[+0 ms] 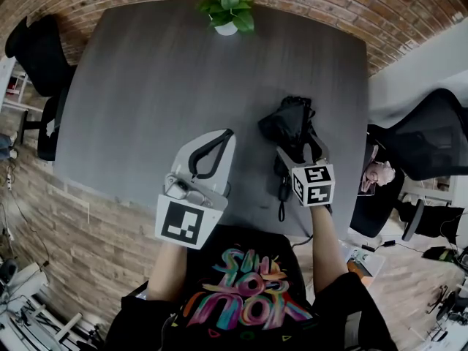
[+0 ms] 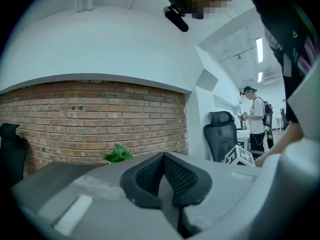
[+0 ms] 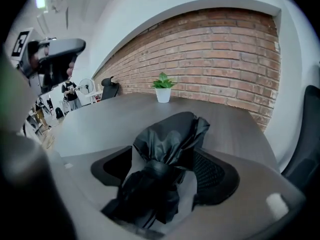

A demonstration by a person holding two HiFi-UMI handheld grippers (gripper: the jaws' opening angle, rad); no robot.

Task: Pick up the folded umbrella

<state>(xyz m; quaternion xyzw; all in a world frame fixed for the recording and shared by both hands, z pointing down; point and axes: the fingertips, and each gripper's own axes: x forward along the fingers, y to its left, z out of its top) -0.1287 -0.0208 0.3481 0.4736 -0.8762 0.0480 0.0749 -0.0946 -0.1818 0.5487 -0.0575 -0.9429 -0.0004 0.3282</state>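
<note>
Right gripper (image 1: pixel 298 146) sits at about four o'clock on the grey table (image 1: pixel 146 86) in the head view. Its jaws are spread around the folded umbrella (image 1: pixel 287 121), a black bundle lying on the tabletop. We see the left gripper (image 1: pixel 219 141) beside it, at about seven o'clock over the table's near edge. A potted plant (image 1: pixel 228 9) stands at twelve o'clock on the far edge. Black office chairs flank the table at ten (image 1: pixel 36 57) and three o'clock (image 1: pixel 431 141).

From the left gripper view we get what the head view hides: its pads (image 2: pixel 150 176) meet, with nothing between them. Beyond it are a brick wall (image 2: pixel 100 114) and, at three o'clock, a standing person (image 2: pixel 256 119).

From the right gripper view we see the jaws wide apart, with the umbrella lying between the pads. We make out no squeeze on the fabric.
</note>
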